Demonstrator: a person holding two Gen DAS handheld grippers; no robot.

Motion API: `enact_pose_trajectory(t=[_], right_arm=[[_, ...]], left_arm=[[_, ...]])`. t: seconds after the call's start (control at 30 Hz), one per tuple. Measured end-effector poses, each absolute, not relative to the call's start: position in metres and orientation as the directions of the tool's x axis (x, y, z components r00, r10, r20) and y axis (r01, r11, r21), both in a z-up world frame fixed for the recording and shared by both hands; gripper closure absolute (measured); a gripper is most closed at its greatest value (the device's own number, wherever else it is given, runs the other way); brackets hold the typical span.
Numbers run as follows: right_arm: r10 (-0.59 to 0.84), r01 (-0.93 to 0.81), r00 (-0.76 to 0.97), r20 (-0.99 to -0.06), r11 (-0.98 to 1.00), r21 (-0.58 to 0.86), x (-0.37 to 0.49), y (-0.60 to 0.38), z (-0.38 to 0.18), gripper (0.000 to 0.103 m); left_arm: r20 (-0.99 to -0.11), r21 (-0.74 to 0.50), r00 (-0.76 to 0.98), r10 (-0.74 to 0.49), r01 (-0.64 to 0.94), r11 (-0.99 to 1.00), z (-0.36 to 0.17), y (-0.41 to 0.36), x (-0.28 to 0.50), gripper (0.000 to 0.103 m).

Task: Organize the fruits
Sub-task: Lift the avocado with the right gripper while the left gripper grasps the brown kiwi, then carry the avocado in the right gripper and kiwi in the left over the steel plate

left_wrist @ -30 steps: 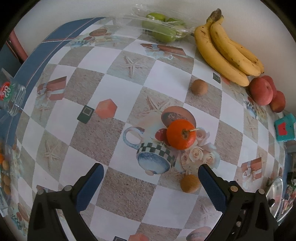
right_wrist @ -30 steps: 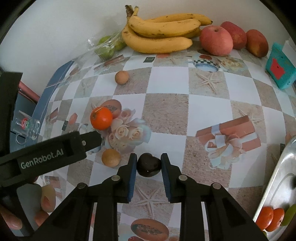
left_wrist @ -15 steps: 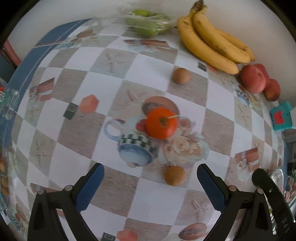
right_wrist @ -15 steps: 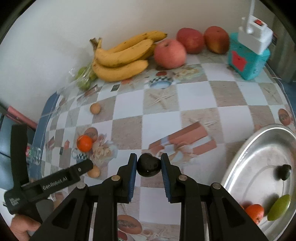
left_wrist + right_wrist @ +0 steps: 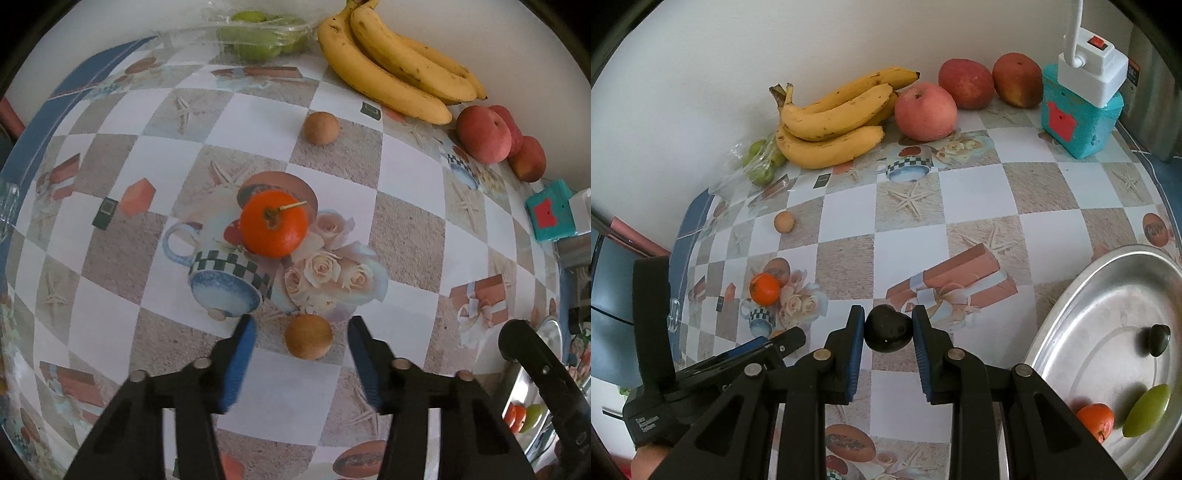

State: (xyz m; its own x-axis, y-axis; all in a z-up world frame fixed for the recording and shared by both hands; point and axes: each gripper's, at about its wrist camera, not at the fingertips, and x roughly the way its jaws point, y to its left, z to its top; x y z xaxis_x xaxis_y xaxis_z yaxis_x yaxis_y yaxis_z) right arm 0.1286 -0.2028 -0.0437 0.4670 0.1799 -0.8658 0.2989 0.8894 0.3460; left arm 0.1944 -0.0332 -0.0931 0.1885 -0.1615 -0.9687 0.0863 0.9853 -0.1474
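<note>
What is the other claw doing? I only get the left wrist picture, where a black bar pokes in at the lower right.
Observer: The right claw is shut on a dark round fruit.
Operator: Where might that fruit be going?
Observer: Probably the metal tray to its right. A second dark fruit lies in it, which your view hides.
Operator: And the white thing by the teal box?
Observer: It is a white plug block with a red switch. It sits on top of the teal box, and its cord runs upward.
</note>
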Motion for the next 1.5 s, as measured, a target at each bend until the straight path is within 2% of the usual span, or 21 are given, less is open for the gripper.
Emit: enact_pose_trajectory(t=[0.2, 0.33, 0.63, 1.2, 1.23, 1.5], right_arm=[[0.181, 0.295, 0.467, -0.865, 0.891, 0.346, 0.129, -0.202, -0.042, 0.076], [0.179, 0.297, 0.473, -0.863, 0.89, 0.347, 0.128, -0.203, -0.04, 0.076], [0.178, 0.302, 0.479, -0.859, 0.886, 0.352, 0.124, -0.207, -0.035, 0.076], [0.183, 0.307, 0.477, -0.86, 0.882, 0.358, 0.124, -0.209, -0.035, 0.076], [0.182, 0.307, 0.477, -0.86, 0.882, 0.357, 0.124, -0.209, -0.035, 0.076], [0.184, 0.315, 0.483, -0.856, 0.876, 0.365, 0.122, -0.213, -0.032, 0.076]], left_arm=[[-0.963, -0.17, 0.199, -0.181, 0.072, 0.983, -0.091, -0.022, 0.192, 0.067], [-0.955, -0.186, 0.221, -0.197, 0.068, 0.98, -0.085, -0.012, 0.196, 0.073], [-0.939, -0.202, 0.265, -0.221, 0.094, 0.975, -0.059, -0.006, 0.199, 0.072], [-0.965, -0.137, 0.207, -0.162, 0.128, 0.982, -0.09, -0.021, 0.198, 0.073], [-0.964, -0.136, 0.211, -0.161, 0.13, 0.982, -0.09, -0.022, 0.2, 0.076], [-0.942, -0.173, 0.265, -0.206, 0.141, 0.975, -0.062, -0.023, 0.198, 0.076]])
